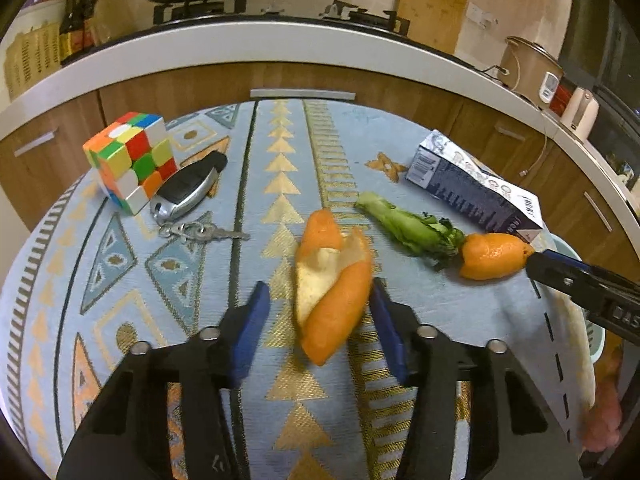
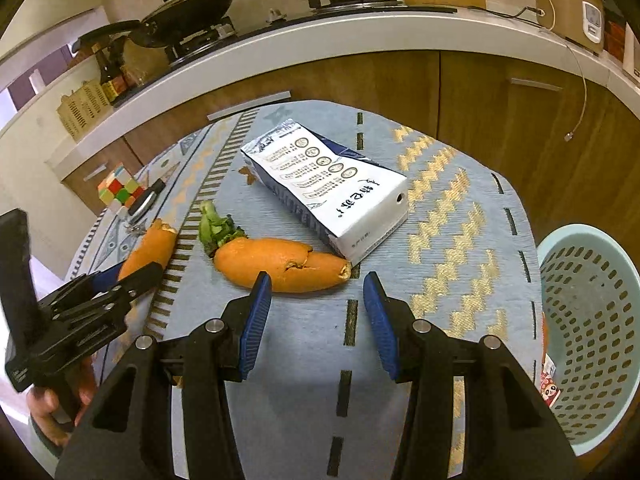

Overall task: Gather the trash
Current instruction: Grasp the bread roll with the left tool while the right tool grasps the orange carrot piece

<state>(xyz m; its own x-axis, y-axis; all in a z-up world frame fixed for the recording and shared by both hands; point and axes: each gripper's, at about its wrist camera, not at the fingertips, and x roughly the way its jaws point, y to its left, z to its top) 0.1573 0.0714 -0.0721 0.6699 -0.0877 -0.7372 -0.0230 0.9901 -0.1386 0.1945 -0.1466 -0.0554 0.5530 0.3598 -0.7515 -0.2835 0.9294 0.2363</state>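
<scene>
An orange peel lies on the patterned tablecloth between the open fingers of my left gripper; it also shows in the right wrist view. A second orange peel lies just ahead of my open, empty right gripper; it shows in the left wrist view too. A green vegetable scrap lies between the peels. A flattened white and blue milk carton lies behind the second peel.
A light green perforated trash basket stands off the table's right edge. A Rubik's cube, a car key fob and a key lie at the table's left. Wooden cabinets and a kitchen counter stand behind.
</scene>
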